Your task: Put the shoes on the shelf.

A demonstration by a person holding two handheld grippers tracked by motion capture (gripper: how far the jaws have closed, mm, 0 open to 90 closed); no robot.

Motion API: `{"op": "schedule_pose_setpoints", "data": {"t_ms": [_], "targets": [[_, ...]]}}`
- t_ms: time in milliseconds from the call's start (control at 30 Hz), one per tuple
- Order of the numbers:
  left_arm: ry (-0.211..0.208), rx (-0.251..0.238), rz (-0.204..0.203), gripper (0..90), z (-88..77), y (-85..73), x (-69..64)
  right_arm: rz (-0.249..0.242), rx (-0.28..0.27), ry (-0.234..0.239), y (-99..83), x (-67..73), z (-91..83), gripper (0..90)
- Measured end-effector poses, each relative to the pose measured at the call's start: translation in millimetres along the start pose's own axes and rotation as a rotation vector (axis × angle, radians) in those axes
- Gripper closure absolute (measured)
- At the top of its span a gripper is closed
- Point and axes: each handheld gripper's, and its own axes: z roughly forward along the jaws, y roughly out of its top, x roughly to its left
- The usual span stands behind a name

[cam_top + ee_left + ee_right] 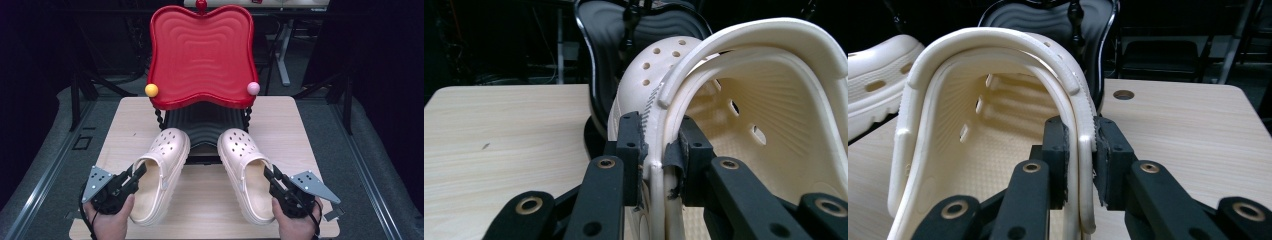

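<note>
Both hands sit at the table's six o'clock edge; left gripper (138, 172) pinches the left clog's (162, 170) outer rim, right gripper (268, 173) pinches the right clog's (245, 170) outer rim, toes toward the red tray (200, 55) at twelve o'clock

The red tray (200, 55) hides most of the black rack (202, 127) beneath.

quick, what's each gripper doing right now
Left hand-held gripper: shut on the left clog's outer wall.
Right hand-held gripper: shut on the right clog's outer wall.
</note>
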Motion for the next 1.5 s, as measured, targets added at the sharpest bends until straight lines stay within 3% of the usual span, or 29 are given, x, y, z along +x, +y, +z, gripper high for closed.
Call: {"op": "schedule_pose_setpoints", "data": {"t_ms": [333,700,1067,1300,1500], "targets": [[-0.021,0.005,0.013,76.4,23.6,-1.5,-10.4,-0.009,0.009,0.027,4.2,11.2,19.6,76.7],[-0.033,0.011,-0.002,76.4,35.1,0.0,-13.1,-0.005,0.012,0.038,6.6,18.5,37.4,76.7],[-0.025,0.006,0.021,76.3,52.5,3.0,-11.6,0.018,0.004,0.049,3.9,21.6,52.0,76.6],[-0.018,0.003,0.059,76.3,69.3,3.4,-13.2,0.016,-0.019,0.042,5.7,18.8,68.4,76.6],[-0.017,0.002,0.052,76.2,81.3,3.0,-11.9,0.0,-0.026,0.035,5.9,15.6,83.4,76.6]]}}
